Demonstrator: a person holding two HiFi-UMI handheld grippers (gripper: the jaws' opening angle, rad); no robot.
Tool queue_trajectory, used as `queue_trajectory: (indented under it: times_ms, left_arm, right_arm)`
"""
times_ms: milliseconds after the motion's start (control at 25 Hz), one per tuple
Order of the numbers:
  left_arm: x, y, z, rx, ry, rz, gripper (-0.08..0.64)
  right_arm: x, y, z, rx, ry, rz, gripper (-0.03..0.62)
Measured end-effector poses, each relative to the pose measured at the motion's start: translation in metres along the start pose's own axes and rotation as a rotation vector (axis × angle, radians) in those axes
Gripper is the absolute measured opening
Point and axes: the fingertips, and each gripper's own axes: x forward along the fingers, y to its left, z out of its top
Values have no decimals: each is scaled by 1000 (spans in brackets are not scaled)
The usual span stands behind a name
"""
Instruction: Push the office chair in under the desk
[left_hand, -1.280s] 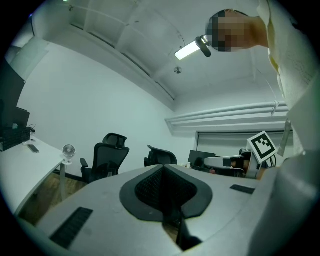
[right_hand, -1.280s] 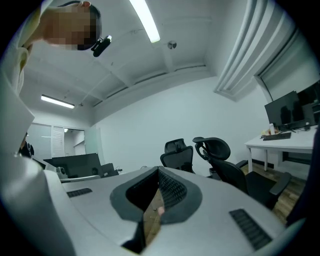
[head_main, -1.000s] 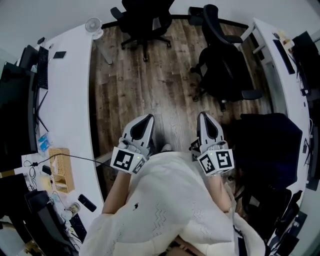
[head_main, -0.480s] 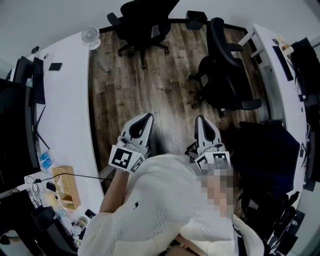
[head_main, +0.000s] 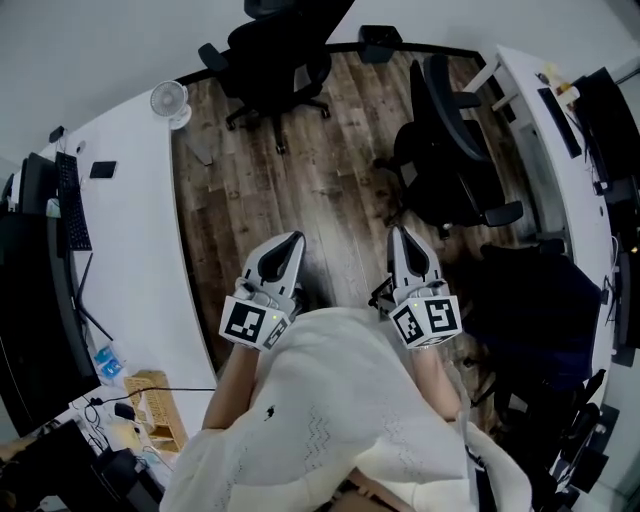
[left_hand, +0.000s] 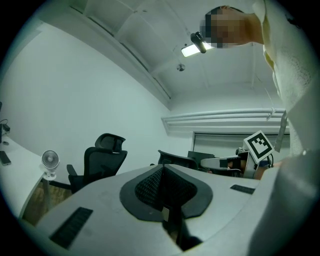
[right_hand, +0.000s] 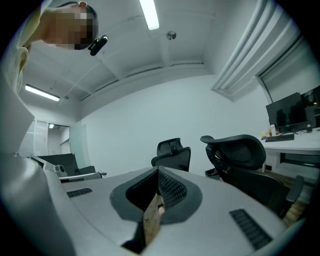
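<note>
Office chair: black, mesh-backed, on castors; stands on the wood floor just off the long edge of the right surface, not yet tucked under.
Left hand-held gripper: clenched, empty, held level ahead of the body.
Right hand-held gripper: clenched, empty, aimed near the chair, probably to shove with its blunt grey tip.
Second chair: black, by the far wall.
Fan: small, white, at the far end of the left surface.

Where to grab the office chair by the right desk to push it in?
Top of the backrest, coming from the open floor: the office chair turns its back there, armrests toward the right desk. Probably press, not clamp.
</note>
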Motion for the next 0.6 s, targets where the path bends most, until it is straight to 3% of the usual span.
queue_trajectory:
  times_ms: [360,600]
  left_arm:
    - [11,70,13,-14,-14,-8,14]
    - [18,94,12,-21,-1,-40,14]
  right_arm:
    - [58,23,-4,-5,2,-15,2]
    - [81,32,-11,-2,25,-43,2]
